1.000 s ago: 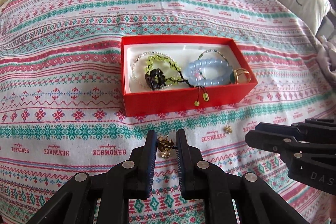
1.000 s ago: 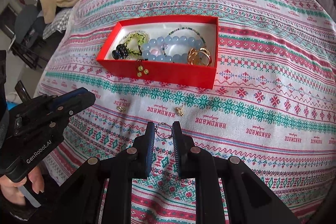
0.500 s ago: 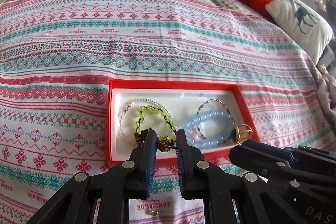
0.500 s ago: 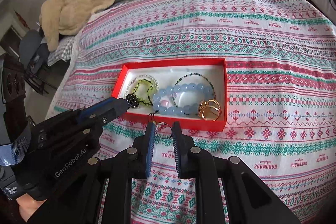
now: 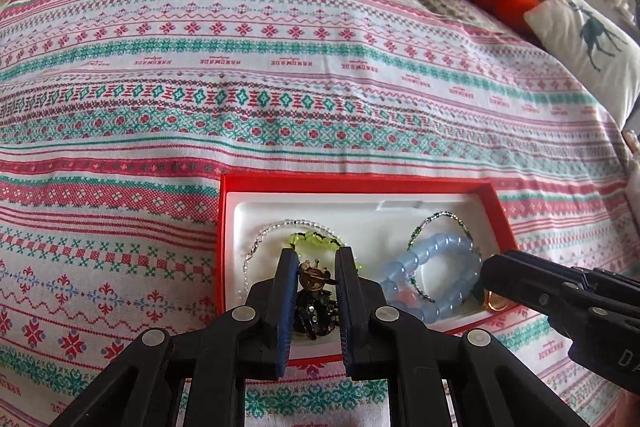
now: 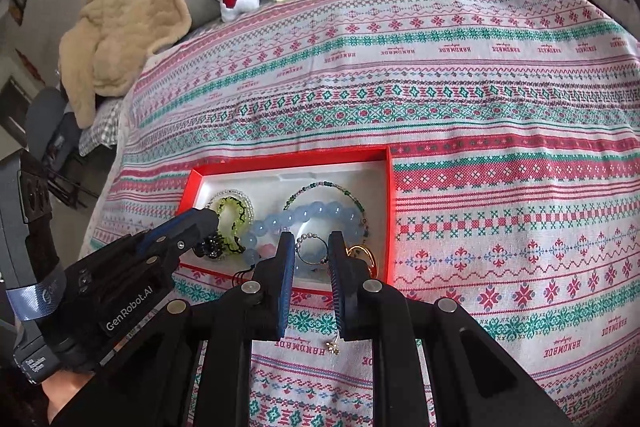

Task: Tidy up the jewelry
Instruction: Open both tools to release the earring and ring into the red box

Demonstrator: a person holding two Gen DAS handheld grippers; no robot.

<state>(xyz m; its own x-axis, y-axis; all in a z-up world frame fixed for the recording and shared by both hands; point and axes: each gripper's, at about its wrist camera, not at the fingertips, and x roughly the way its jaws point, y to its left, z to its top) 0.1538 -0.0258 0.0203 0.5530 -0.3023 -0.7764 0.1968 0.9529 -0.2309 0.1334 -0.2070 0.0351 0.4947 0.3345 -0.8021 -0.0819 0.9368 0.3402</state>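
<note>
**A:** Over the red box [image 5: 360, 183] now, both of you. Your left claw [image 5: 314, 277] is clamped on a small gold charm [image 5: 313, 278], pinched right at the tips, and it hangs above the black cluster and the green bracelet [image 5: 316, 239] at the box's left end.

**B:** And your right claw [image 6: 312, 251] is clamped on a thin beaded ring [image 6: 313, 250], over the blue bracelet [image 6: 308, 215] near the box's front wall.

**A:** Which way down? Straight down, I'd say. Each piece sits directly above the white liner, so neither of you needs to travel sideways. Your left is over the left half, your right over the right half, beside the gold rings [image 6: 362, 254].

**B:** The ring stands upright between the pads, its plane facing the camera. Part them and it should fall flat onto the beads.

**A:** One earring [image 6: 332, 347] lies on the bed, below your right claw, outside the box. Your right is nearer.
</note>
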